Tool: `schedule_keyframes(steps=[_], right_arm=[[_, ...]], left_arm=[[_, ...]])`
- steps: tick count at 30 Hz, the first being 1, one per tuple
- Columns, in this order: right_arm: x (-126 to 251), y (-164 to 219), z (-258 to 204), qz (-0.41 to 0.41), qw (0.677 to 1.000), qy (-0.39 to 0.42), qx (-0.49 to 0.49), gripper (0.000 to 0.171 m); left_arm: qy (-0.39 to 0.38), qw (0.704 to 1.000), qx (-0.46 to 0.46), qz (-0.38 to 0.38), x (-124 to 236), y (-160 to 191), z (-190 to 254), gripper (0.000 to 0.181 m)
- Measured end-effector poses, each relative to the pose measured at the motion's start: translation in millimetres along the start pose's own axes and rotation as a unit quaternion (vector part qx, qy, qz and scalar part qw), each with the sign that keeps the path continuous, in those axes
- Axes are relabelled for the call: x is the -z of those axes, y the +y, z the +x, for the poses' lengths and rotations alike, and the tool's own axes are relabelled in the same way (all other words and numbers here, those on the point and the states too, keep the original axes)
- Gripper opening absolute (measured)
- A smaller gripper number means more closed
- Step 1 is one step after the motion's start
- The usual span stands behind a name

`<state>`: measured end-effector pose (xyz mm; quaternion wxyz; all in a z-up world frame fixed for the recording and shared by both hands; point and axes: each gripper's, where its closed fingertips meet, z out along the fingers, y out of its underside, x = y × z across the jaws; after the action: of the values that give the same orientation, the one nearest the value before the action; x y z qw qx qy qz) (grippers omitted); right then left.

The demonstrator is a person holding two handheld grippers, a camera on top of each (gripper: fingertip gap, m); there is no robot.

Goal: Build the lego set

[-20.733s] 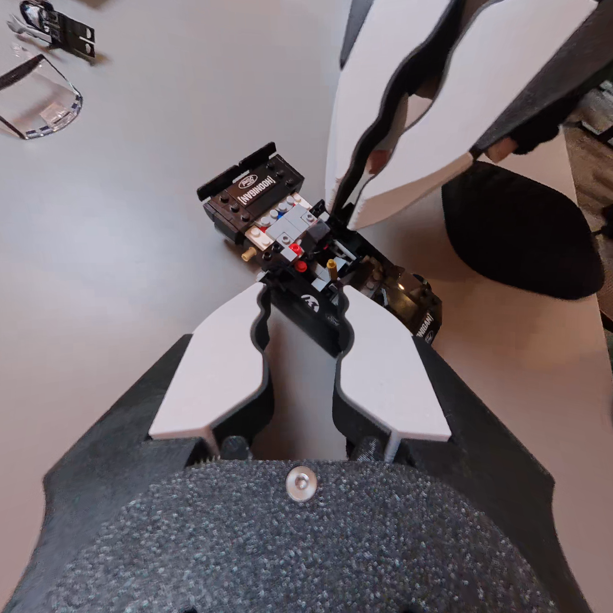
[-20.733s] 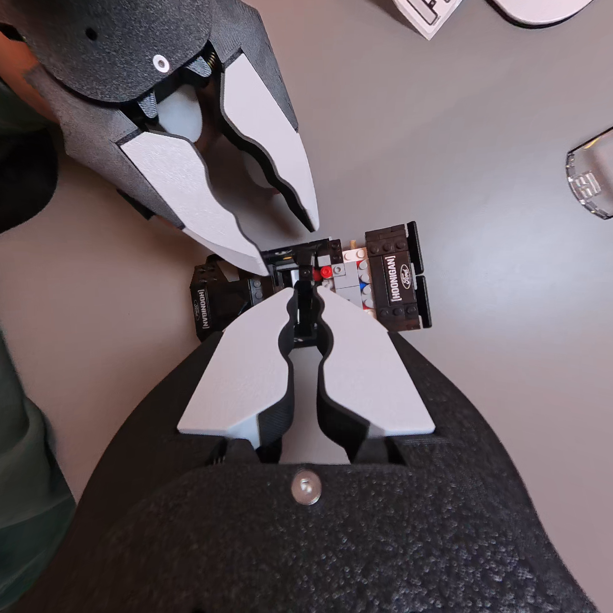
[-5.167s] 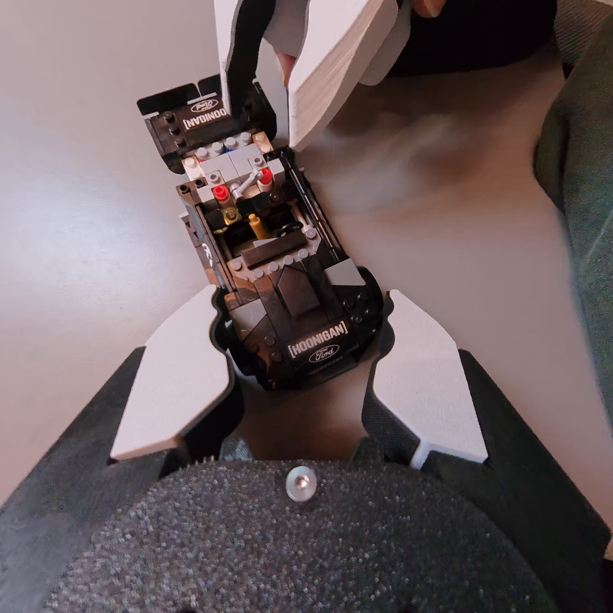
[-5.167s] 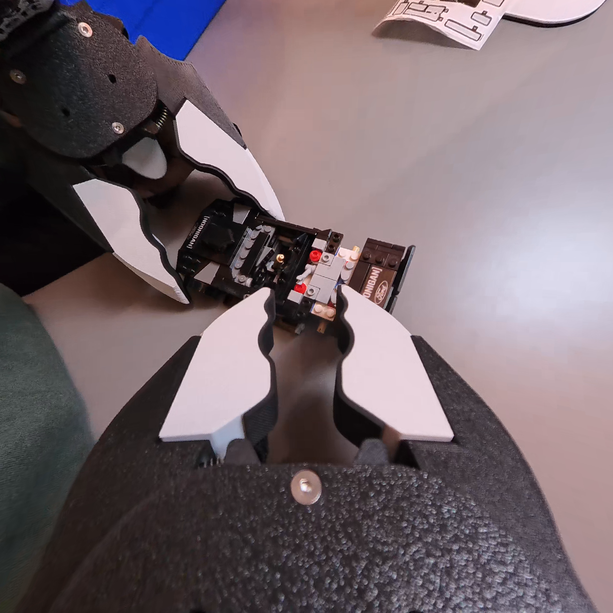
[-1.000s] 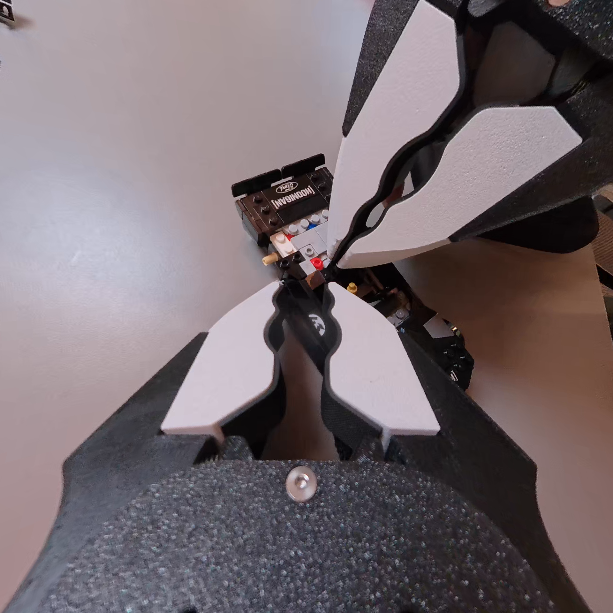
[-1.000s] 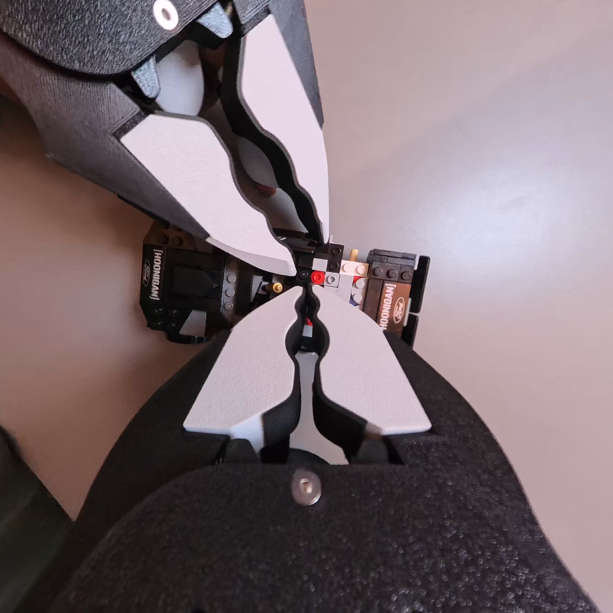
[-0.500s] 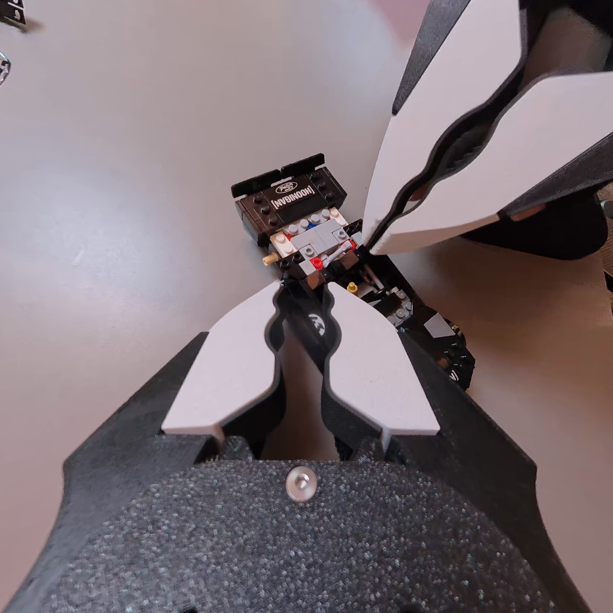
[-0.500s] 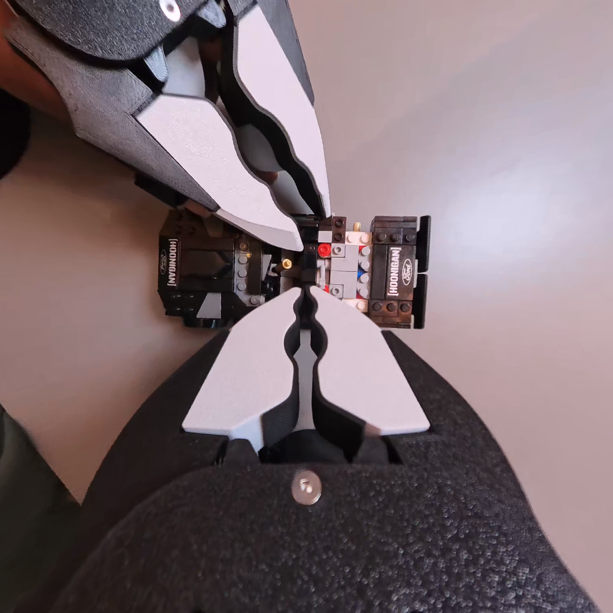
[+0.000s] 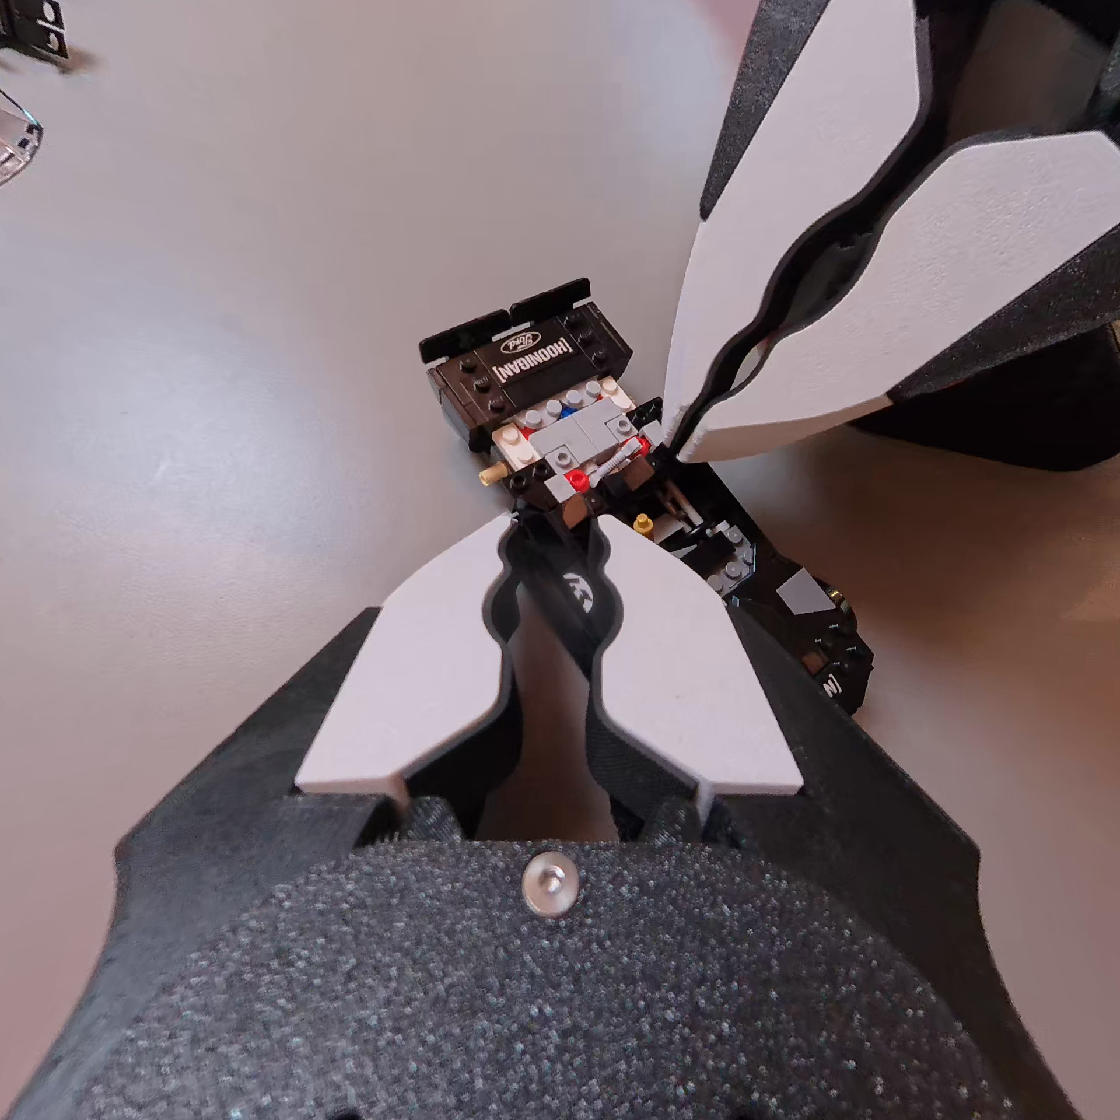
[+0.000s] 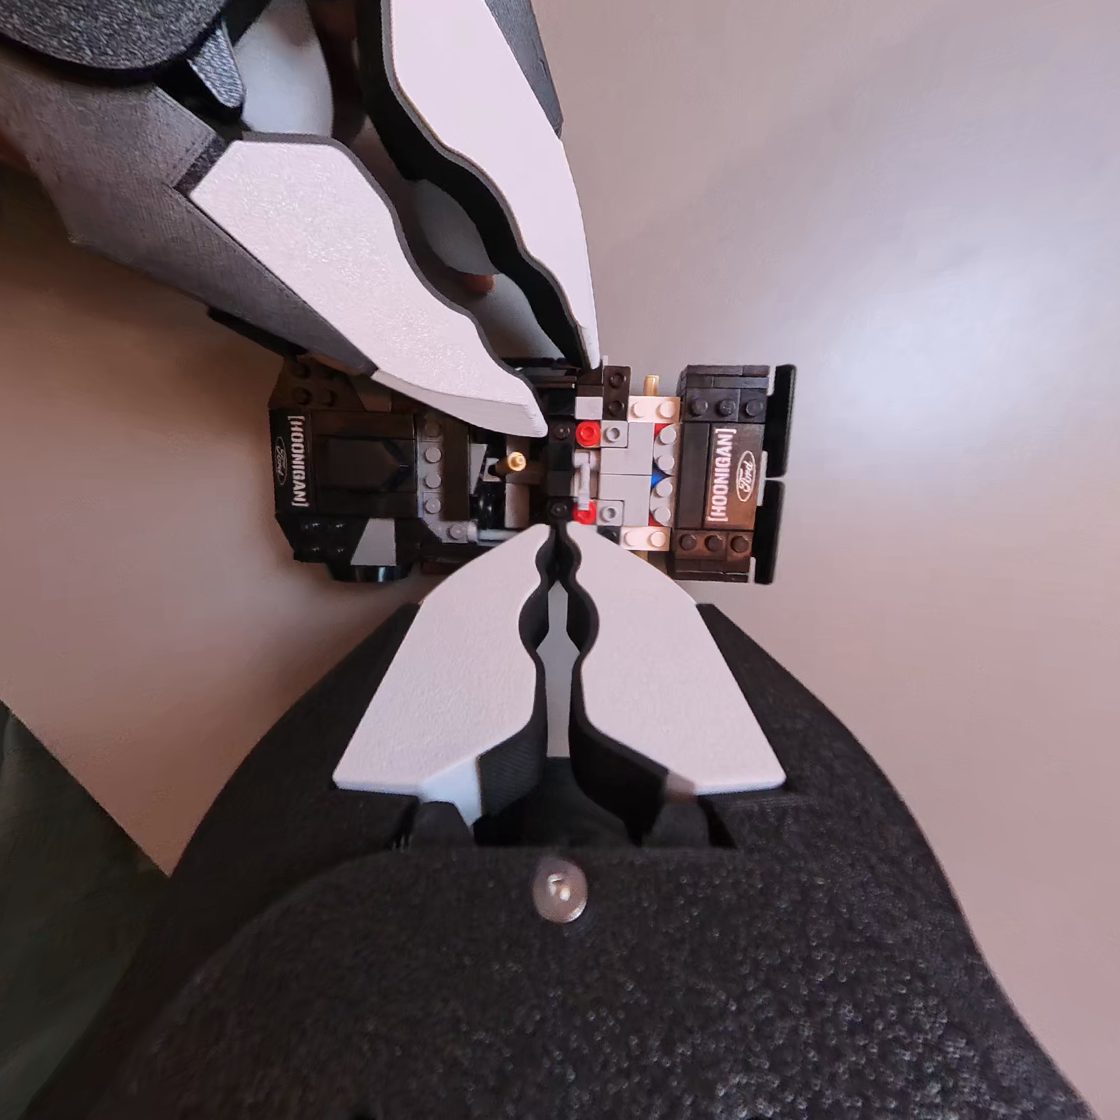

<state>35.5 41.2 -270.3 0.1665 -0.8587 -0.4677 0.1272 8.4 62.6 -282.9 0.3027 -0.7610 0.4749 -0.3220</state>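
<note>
A black lego car with a grey, red and white studded middle sits on the grey table. It also shows in the right wrist view. My left gripper is shut on the car's black side wall and steadies it. It reaches in from the upper left in the right wrist view. My right gripper is shut and empty, with its tips at the car's near side. In the left wrist view it comes in from the upper right. A small grey bar lies between two red studs.
A clear plastic piece and a black part lie at the far left of the table. A dark rounded object lies behind the right gripper. A green sleeve shows at the lower left. The gap from one gripper's tips to the other's is roughly 4 cm. The clear plastic piece is about 25 cm from both grippers' fingertips.
My right gripper has drawn back from the car's middle to its side. The small grey bar now shows on the car. My left gripper keeps its hold on the side wall.
</note>
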Motion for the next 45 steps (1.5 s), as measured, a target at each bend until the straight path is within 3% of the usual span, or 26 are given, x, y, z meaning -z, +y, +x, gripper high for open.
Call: schedule_keyframes(steps=[18, 23, 27, 31, 35, 45], right_arm=[[-2, 1, 5, -0.067, 0.996, 0.033, 0.052, 0.000], [-3, -2, 6, -0.046, 0.998, 0.026, 0.034, 0.000], [1, -17, 8, 0.046, 0.999, -0.005, -0.023, 0.000], [2, -46, 5, 0.121, 0.992, 0.021, 0.007, 0.000], [-14, -46, 5, 0.103, 0.995, 0.010, 0.008, 0.000], [-16, -42, 5, 0.057, 0.998, -0.005, 0.000, 0.000]], left_arm=[[-0.018, 1.000, -0.007, -0.002, 0, 0, -3, 0.022], [-0.024, 1.000, -0.011, -0.004, 2, 0, -6, 0.021], [-0.028, 1.000, -0.005, 0.003, 2, 0, -8, 0.021], [-0.024, 1.000, -0.002, 0.007, 2, -1, -8, 0.021], [-0.026, 1.000, -0.004, 0.007, 2, -1, -8, 0.021], [-0.025, 1.000, -0.007, 0.007, 2, -1, -7, 0.021]])
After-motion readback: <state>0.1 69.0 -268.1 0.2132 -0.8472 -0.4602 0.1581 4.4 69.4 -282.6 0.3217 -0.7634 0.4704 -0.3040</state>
